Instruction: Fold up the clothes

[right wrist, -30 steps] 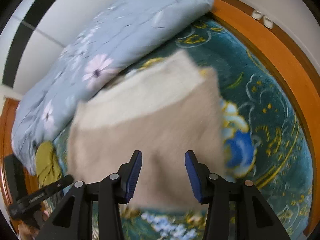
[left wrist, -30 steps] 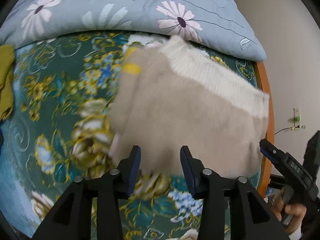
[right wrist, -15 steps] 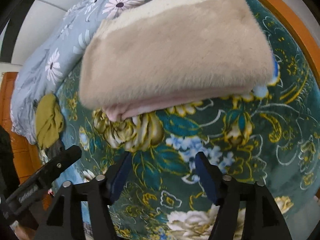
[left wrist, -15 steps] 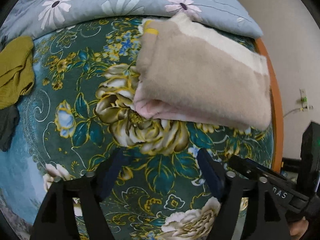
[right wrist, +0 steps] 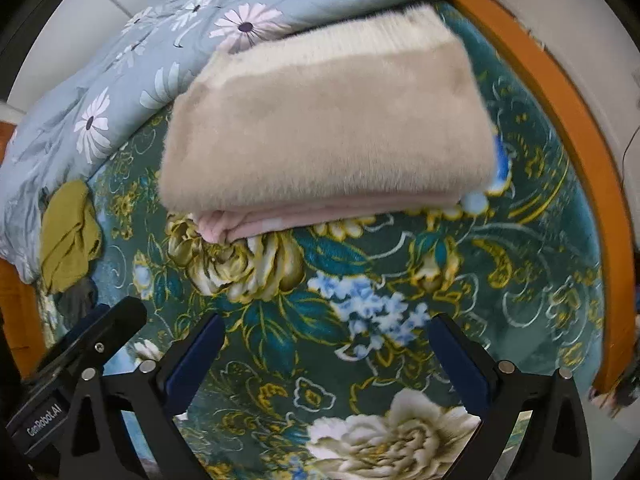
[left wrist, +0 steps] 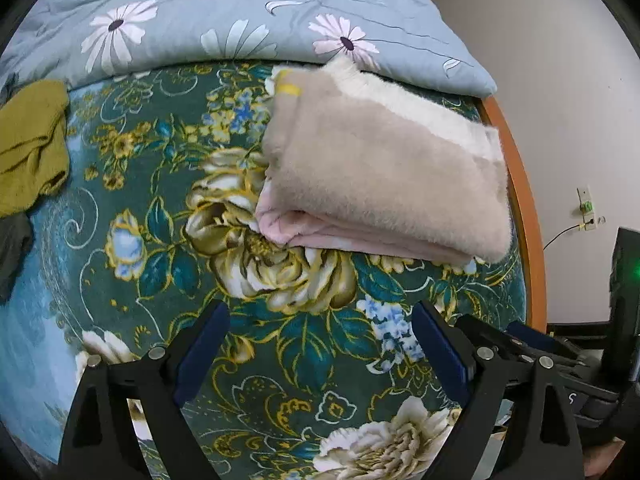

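Observation:
A beige fluffy garment (left wrist: pixel 384 172) with a cream ribbed band and pink lining lies folded on the green floral bedspread (left wrist: pixel 168 216); it also shows in the right wrist view (right wrist: pixel 328 120). My left gripper (left wrist: pixel 320 352) is open and empty, pulled back from the garment's near edge. My right gripper (right wrist: pixel 324 360) is open and empty, also short of the garment. The right gripper's body (left wrist: pixel 568 360) shows at the lower right of the left wrist view, and the left gripper's body (right wrist: pixel 80 352) at the lower left of the right wrist view.
A blue daisy-print quilt (left wrist: pixel 240 20) lies bunched behind the garment. An olive-yellow garment (left wrist: pixel 32 152) and a dark one (left wrist: pixel 12 248) lie at the left. The bed's orange wooden edge (right wrist: pixel 568 120) runs along the right, with a wall and socket (left wrist: pixel 586 208) beyond.
Both grippers let go of the folded garment, opened wide and pulled back. The garment now rests on the bedspread.

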The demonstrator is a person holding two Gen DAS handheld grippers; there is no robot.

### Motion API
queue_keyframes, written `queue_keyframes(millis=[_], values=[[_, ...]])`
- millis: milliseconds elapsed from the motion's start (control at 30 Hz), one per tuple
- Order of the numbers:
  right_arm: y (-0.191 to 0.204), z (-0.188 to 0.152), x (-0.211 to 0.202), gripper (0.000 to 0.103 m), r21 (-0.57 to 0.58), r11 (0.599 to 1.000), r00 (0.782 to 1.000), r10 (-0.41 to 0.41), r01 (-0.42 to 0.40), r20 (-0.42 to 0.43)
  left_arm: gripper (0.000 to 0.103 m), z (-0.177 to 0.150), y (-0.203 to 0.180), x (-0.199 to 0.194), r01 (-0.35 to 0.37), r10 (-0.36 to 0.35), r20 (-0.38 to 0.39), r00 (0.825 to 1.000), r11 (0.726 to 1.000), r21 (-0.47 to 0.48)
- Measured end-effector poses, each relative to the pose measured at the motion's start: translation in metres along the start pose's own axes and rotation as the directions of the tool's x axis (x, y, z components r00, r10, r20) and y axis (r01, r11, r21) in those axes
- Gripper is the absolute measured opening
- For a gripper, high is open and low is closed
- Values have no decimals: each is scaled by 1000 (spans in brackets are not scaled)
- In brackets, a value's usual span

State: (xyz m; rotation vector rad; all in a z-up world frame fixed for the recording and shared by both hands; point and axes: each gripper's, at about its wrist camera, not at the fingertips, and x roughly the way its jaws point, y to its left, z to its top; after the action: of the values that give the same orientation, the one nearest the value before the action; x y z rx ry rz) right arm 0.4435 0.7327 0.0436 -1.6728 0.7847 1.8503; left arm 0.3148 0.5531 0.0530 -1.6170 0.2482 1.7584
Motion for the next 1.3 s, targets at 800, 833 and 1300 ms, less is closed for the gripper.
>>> queue_keyframes(millis=[800,833,1300], values=[[6,3,-11,103,-54,992,979,-106,117,173,93,8,-1,1,-92,93,20,995,995,-43],[5,4,-9,103,-57,991,980,-109,120,169,93,9,-2,4,-97,97,10,995,995,-34],[-3,30,11,103,-107,987,988,-107,119,112,93,26,-22,17,-218,215,40,976,970,107]])
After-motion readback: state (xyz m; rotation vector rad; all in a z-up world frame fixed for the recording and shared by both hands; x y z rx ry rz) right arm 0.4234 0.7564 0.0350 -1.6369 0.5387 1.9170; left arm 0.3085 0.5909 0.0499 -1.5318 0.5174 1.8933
